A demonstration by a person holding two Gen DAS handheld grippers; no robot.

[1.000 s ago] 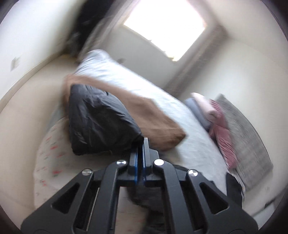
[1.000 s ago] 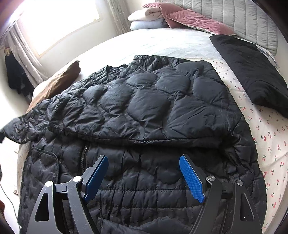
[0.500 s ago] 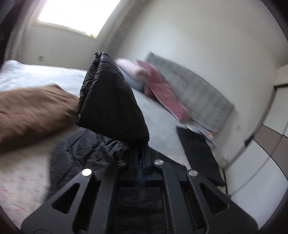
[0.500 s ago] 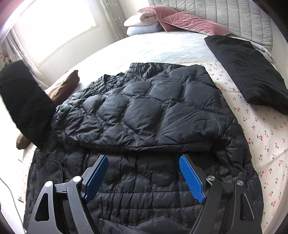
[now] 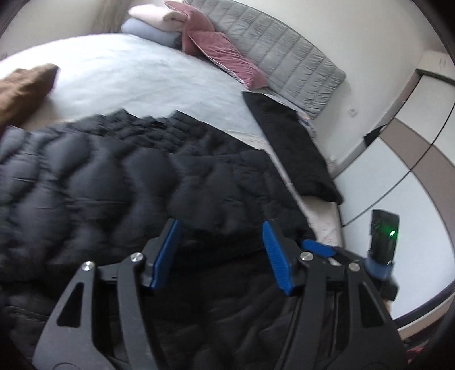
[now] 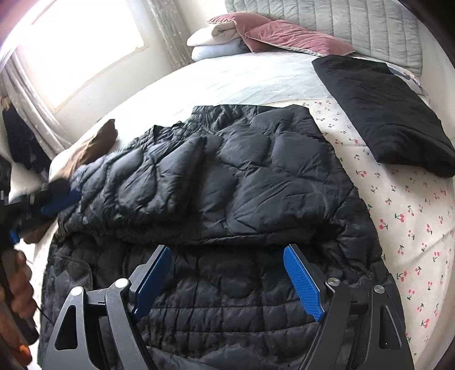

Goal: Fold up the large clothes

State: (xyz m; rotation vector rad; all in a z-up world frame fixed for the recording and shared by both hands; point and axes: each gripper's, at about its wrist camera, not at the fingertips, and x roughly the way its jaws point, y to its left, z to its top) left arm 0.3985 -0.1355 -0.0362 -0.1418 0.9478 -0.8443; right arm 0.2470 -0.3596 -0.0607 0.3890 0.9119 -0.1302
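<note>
Puffer jacket [image 6: 227,199]: black, quilted, spread flat on the bed; it fills the middle and the 6 to 9 o'clock part of the right wrist view. Its sleeve [image 6: 148,182] lies folded across the chest, running from 9 o'clock toward the centre.
Jacket in left wrist view [image 5: 128,176]: blurred by motion, covering the frame from 9 o'clock to the centre.
Left gripper [image 5: 221,252]: jaws have just been opening; they now stand apart, released, with no cloth pinched between the blue pads. The jacket lies below and beyond them.
Left gripper from the right camera [image 6: 57,199]: at 9 o'clock, blurred, at the jacket's edge next to the folded sleeve; a hand [image 6: 20,284] grips its handle at 8 o'clock.
Right gripper [image 6: 227,279]: jaws wide, released, hovering over the jacket's lower body at 6 o'clock; nothing is pressed between the pads.
Bed sheet [image 6: 412,227]: white with a cherry print, bare at 3 to 4 o'clock beside the jacket.
Black folded garment [image 6: 384,113]: at 2 o'clock, apart from the jacket.
Brown cloth [image 6: 96,145]: at 10 o'clock, just past the jacket's shoulder.
Pink pillows [image 6: 284,37]: at 12 o'clock, against the grey quilted headboard [image 6: 355,17].
Window [image 6: 79,42]: bright, at 11 o'clock.
</note>
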